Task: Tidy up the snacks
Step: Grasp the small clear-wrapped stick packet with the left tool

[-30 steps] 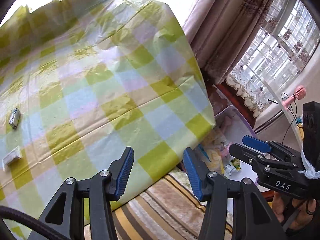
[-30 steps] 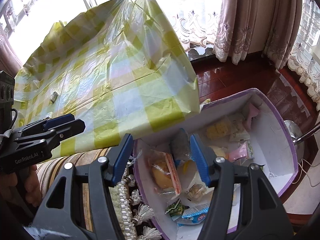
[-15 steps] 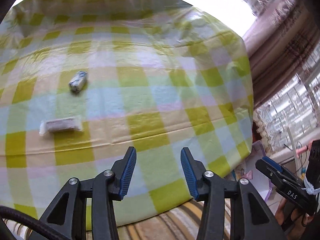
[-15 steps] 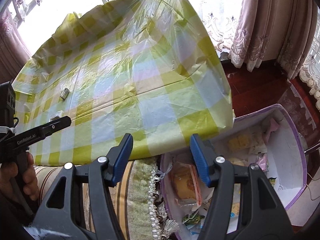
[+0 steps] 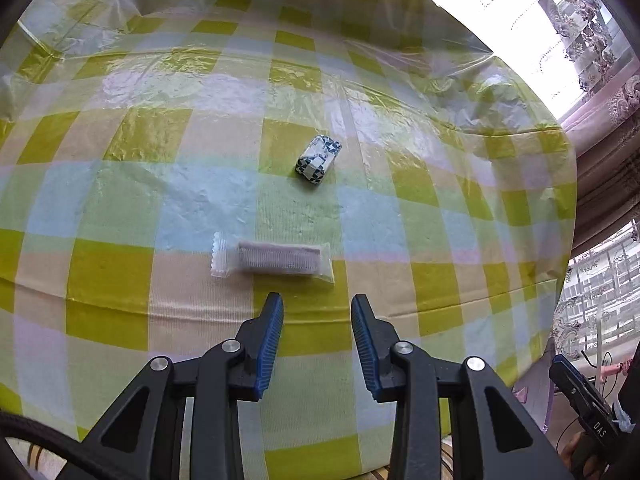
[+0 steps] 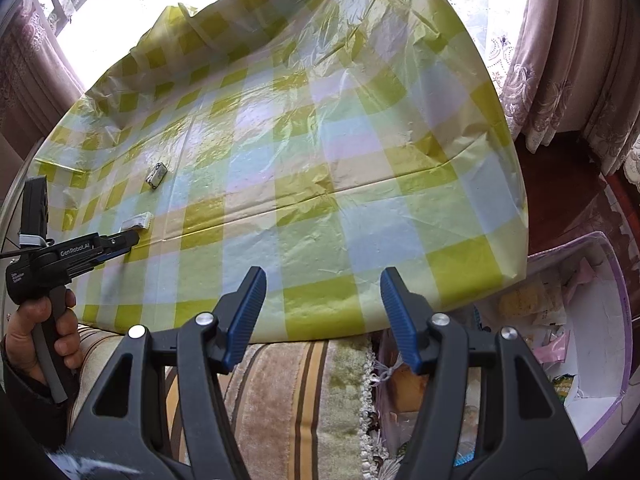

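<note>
A long snack bar in a clear wrapper (image 5: 273,260) lies on the checked tablecloth (image 5: 160,184), just beyond my open, empty left gripper (image 5: 317,312). A small blue-and-white wrapped snack (image 5: 319,157) lies farther back. Both show small in the right wrist view: the bar (image 6: 138,221) and the small snack (image 6: 156,174). My right gripper (image 6: 323,289) is open and empty over the table's near edge. The left gripper (image 6: 120,242) shows there at the left, close to the bar.
A purple-rimmed white box (image 6: 600,320) holding several packaged snacks stands on the floor at the table's right. A striped cushion (image 6: 296,392) lies below the near edge. Curtains (image 6: 576,60) hang at the right.
My left gripper has swung left from the table's right corner toward the two snacks, which now lie straight ahead. My right gripper has turned from the snack box toward the table.
</note>
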Demonstrator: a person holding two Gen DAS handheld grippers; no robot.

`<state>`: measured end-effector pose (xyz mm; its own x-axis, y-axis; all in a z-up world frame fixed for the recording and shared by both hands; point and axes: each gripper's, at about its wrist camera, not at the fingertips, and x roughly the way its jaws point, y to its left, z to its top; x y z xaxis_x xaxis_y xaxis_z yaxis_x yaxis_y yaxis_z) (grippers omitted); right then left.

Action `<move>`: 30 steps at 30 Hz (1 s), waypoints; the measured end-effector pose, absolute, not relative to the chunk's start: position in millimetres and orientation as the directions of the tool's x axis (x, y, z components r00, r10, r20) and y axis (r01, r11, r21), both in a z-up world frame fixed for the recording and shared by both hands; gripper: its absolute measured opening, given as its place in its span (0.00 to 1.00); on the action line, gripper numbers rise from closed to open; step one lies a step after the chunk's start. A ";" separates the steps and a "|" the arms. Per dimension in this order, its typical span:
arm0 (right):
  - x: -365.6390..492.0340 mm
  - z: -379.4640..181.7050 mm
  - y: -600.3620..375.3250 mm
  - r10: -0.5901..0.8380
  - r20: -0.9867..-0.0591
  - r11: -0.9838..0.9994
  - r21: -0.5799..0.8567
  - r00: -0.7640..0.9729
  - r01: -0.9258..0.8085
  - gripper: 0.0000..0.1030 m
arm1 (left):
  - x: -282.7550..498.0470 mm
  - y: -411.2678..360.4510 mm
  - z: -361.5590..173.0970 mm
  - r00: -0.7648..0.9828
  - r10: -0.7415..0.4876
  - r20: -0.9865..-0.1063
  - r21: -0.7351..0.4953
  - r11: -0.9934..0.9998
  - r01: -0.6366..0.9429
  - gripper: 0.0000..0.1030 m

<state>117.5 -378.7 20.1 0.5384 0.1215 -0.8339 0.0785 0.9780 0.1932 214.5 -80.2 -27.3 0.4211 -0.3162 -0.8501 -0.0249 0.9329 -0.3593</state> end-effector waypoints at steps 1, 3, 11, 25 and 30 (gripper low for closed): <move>118.9 19.7 -377.7 0.125 -0.834 0.978 0.195 0.537 0.075 0.61 | 217.8 -80.0 -27.2 0.425 -0.311 -0.850 -0.355 0.934 -0.027 0.36; 121.7 18.3 -376.2 0.131 -0.835 0.977 0.199 0.535 0.072 0.61 | 224.3 -78.2 -27.0 0.435 -0.301 -0.849 -0.349 0.937 -0.033 0.36; 135.1 15.2 -366.6 0.137 -0.837 0.979 0.195 0.530 0.055 0.61 | 245.7 -69.6 -27.4 0.459 -0.280 -0.843 -0.346 0.936 -0.064 0.37; 174.1 16.8 -322.3 0.025 -0.839 0.998 0.052 0.544 0.034 0.61 | 264.4 -94.3 -27.8 0.502 -0.018 -0.865 -0.013 1.000 0.013 0.16; 182.9 15.8 -309.6 0.006 -0.839 0.999 0.025 0.545 0.028 0.61 | 265.0 -93.5 -28.3 0.511 -0.013 -0.859 -0.002 1.000 0.022 0.14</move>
